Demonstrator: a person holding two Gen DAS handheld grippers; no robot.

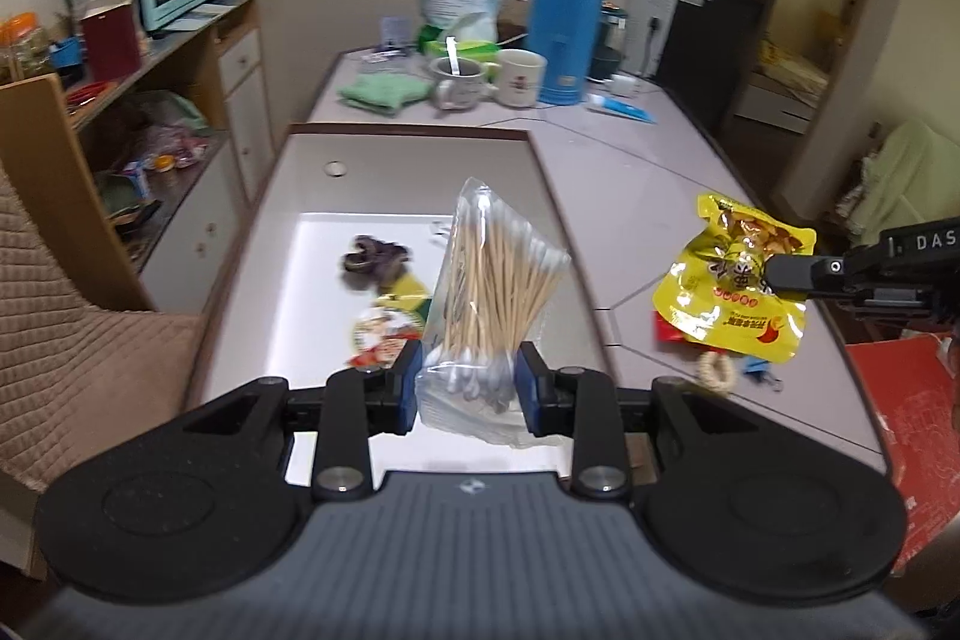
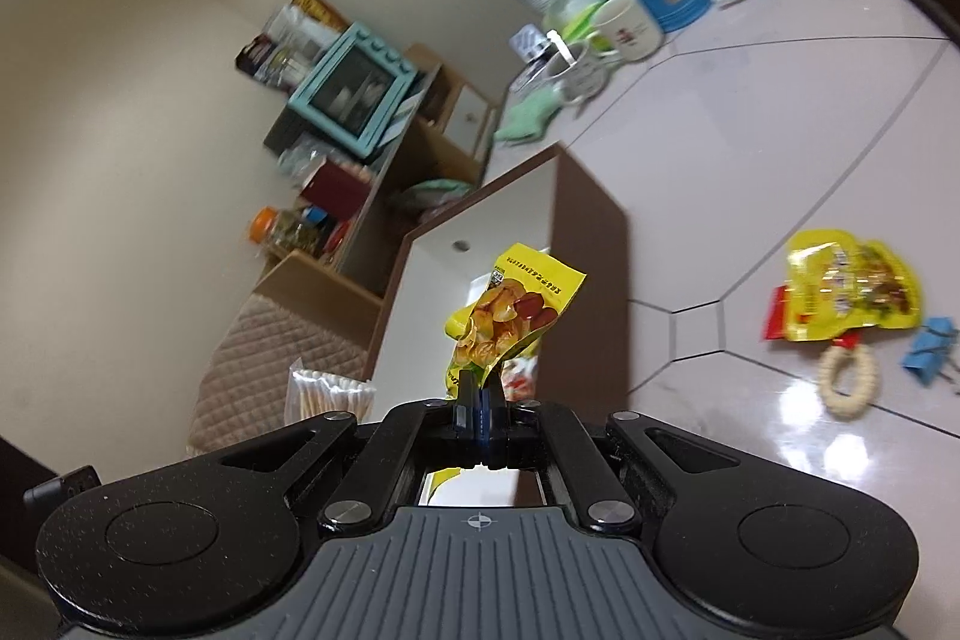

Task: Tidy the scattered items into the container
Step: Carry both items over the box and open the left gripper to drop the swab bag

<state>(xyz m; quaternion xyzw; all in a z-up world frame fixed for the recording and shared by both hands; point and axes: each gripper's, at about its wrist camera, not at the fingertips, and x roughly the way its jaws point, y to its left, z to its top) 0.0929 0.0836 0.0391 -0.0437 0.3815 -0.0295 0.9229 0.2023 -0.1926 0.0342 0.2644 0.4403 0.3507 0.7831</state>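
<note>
Above the near end of the shallow white container with its brown rim (image 1: 543,172), held upright: clear plastic bag of wooden-stemmed cotton swabs (image 1: 489,304), pinched at its lower part between the blue pads of the left gripper (image 1: 468,388). Inside the container, at about 10 o'clock from the bag: dark crumpled item (image 1: 375,259), with a red, white and green snack wrapper (image 1: 384,334) nearer at 9 o'clock. Off to 3 o'clock, lifted above the pale tabletop (image 1: 690,160): yellow foil snack packet printed with nuts (image 2: 510,316), clamped by its edge in the right gripper (image 2: 480,403), fingers pressed nearly together. Lying on the table at 3 o'clock in the right wrist view: second yellow snack packet (image 2: 852,289) over a red wrapper (image 2: 777,316), cream woven ring (image 2: 849,382) just beside, blue binder clip (image 2: 930,349) near it. Farther back at 12 o'clock: tall blue thermos flask (image 1: 570,10), two white mugs (image 1: 519,76), folded green cloth (image 1: 384,94).
</note>
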